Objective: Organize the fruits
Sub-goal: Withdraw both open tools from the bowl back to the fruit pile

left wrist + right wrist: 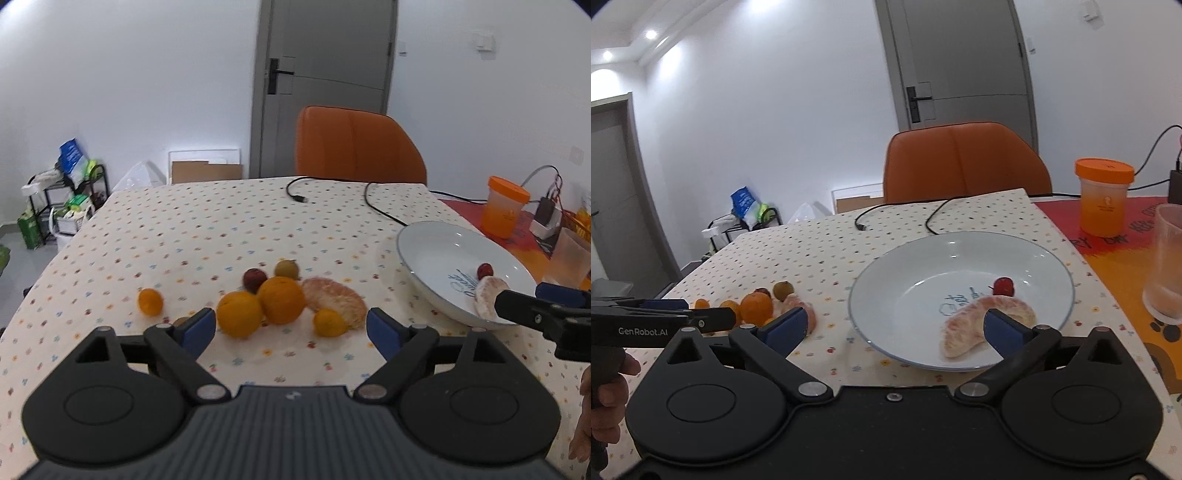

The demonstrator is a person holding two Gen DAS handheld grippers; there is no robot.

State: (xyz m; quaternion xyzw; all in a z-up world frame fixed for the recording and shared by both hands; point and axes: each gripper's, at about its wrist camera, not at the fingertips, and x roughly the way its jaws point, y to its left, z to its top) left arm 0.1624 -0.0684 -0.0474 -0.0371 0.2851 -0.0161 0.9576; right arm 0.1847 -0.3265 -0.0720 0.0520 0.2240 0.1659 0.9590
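Left wrist view, lowest in the frame: the left gripper (291, 326) fills the bottom, its blue-padded fingers (197, 326) spread wide and holding nothing. Just beyond the fingertips, at frame centre, a cluster of fruit lies on the dotted tablecloth (184, 229): two large oranges (239, 314) touching each other, a small orange fruit (328, 322) to their right, a peeled pomelo segment (334, 297) behind it, and a dark red fruit (254, 278) and a brownish-green fruit (287, 268) farther back. Another small orange fruit (150, 301) sits apart to the left.

Right wrist view: the right gripper (895, 328) is likewise spread and empty, low in the frame. Its right finger overlaps the white plate (897, 273), where a second pomelo segment (975, 317) and a cherry (1003, 286) already lie.

Risks, as a judgement: the round oranges touch, so closing on one could nudge its neighbour into a roll across the cloth. The soft pomelo could tear or squash under a firm pinch. Farther back, a black cable (380, 208) crosses the table, and at the right of the right wrist view a clear cup (1165, 266) and an orange-lidded jar (1104, 201) stand beside the plate, within reach of a careless swing.
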